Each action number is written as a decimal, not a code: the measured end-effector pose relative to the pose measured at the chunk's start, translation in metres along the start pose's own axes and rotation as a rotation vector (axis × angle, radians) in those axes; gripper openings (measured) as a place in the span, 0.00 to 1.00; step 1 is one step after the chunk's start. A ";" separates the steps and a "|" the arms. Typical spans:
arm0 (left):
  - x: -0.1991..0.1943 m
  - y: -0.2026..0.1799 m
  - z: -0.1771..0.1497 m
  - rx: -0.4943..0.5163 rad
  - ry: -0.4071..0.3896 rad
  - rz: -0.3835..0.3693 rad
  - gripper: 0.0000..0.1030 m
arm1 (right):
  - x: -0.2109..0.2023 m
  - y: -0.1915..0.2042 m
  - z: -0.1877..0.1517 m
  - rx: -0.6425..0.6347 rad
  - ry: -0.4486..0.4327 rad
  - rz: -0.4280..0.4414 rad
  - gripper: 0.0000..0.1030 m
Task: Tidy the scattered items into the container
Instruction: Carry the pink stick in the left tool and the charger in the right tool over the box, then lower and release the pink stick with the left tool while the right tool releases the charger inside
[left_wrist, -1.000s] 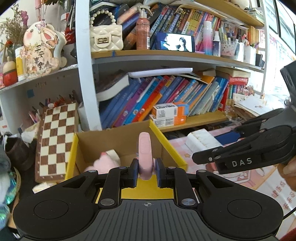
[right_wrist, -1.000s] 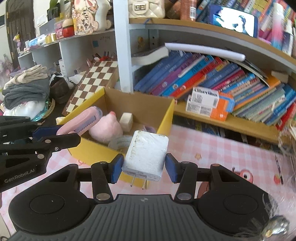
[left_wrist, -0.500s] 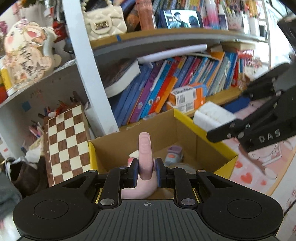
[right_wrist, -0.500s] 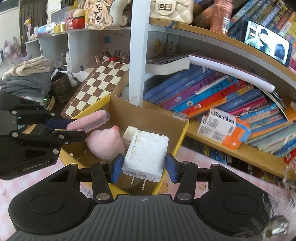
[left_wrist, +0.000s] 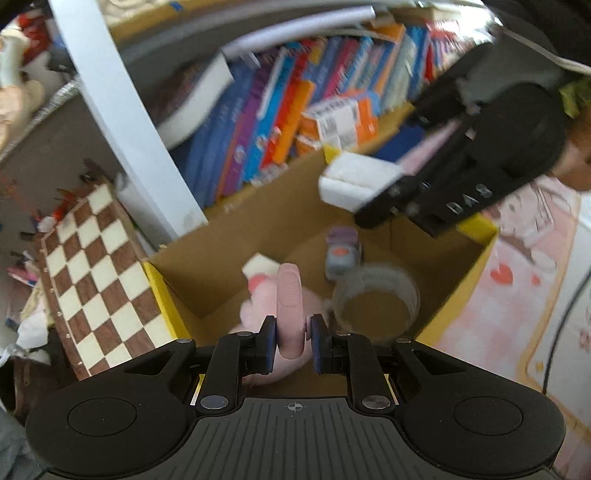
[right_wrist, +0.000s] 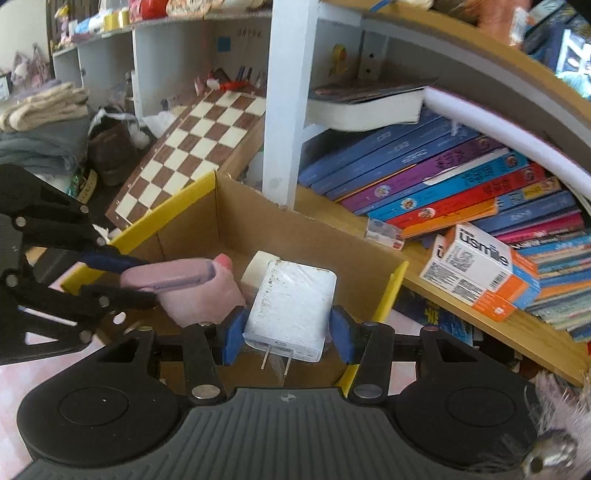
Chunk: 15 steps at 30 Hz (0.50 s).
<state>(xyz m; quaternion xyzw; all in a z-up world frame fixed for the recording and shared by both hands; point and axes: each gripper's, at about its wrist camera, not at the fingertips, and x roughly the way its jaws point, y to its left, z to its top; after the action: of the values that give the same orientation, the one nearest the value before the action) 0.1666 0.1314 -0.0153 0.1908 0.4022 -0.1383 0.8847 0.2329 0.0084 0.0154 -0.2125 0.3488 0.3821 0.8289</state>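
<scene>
A cardboard box with yellow rim (left_wrist: 436, 317) (right_wrist: 177, 206) stands by the bookshelf. My left gripper (left_wrist: 291, 338) is shut on a slim pink device (left_wrist: 290, 306), held over the box; it also shows in the right wrist view (right_wrist: 170, 277). My right gripper (right_wrist: 286, 326) is shut on a white plug charger (right_wrist: 295, 306), over the box; the charger shows in the left wrist view (left_wrist: 358, 182). In the box lie a pink plush toy (left_wrist: 255, 310), a clear tape roll (left_wrist: 376, 295), a small purple-grey toy (left_wrist: 341, 251) and a white block (left_wrist: 258, 267).
A chessboard (left_wrist: 96, 273) leans left of the box. Bookshelf with slanted books (right_wrist: 443, 177) and an orange-white carton (right_wrist: 480, 273) stands behind. A pink patterned mat (left_wrist: 517, 295) lies right of the box. Folded clothes (right_wrist: 40, 125) are at far left.
Both grippers have moved forward and tilted down over the box, so its inside now shows. Each still holds its item.
</scene>
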 end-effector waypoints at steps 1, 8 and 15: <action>0.003 0.002 0.000 0.006 0.015 -0.011 0.17 | 0.005 0.000 0.002 -0.007 0.008 0.001 0.45; 0.020 0.008 0.002 0.044 0.103 -0.105 0.17 | 0.040 -0.003 0.012 -0.009 0.063 0.011 0.45; 0.021 0.019 0.010 0.090 0.137 -0.201 0.17 | 0.062 -0.008 0.018 -0.001 0.094 0.009 0.45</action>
<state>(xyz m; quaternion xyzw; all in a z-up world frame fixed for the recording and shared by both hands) 0.1934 0.1417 -0.0211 0.1980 0.4724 -0.2308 0.8272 0.2757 0.0444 -0.0183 -0.2291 0.3882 0.3755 0.8098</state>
